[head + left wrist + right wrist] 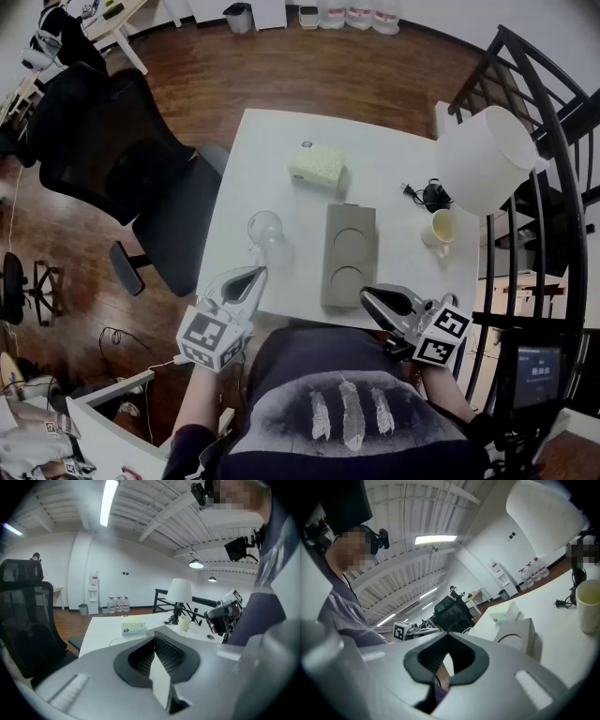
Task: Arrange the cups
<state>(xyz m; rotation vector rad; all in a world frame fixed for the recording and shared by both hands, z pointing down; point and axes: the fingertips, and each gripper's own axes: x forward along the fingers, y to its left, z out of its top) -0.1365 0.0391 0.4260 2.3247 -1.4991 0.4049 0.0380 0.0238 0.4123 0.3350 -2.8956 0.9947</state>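
A clear glass cup (pixel 265 228) stands on the white table (pixel 281 141), left of a grey holder (pixel 349 253) with two round recesses. Right of the holder stands a cream mug (pixel 441 230), which also shows as the mug (pixel 588 606) at the right gripper view's edge and the mug (pixel 184 623) far off in the left gripper view. My left gripper (pixel 255 274) hovers shut and empty at the near table edge, just short of the glass. My right gripper (pixel 367 295) is shut and empty by the holder's near end. Both grippers' jaws, left (pixel 153 641) and right (pixel 446 637), meet with nothing between them.
A pale green tissue box (pixel 317 167) lies behind the holder. A white lamp shade (pixel 483 157) overhangs the table's right side, with a black plug and cable (pixel 427 194) under it. A black office chair (pixel 122 169) stands left of the table, and a black railing (pixel 553 141) on the right.
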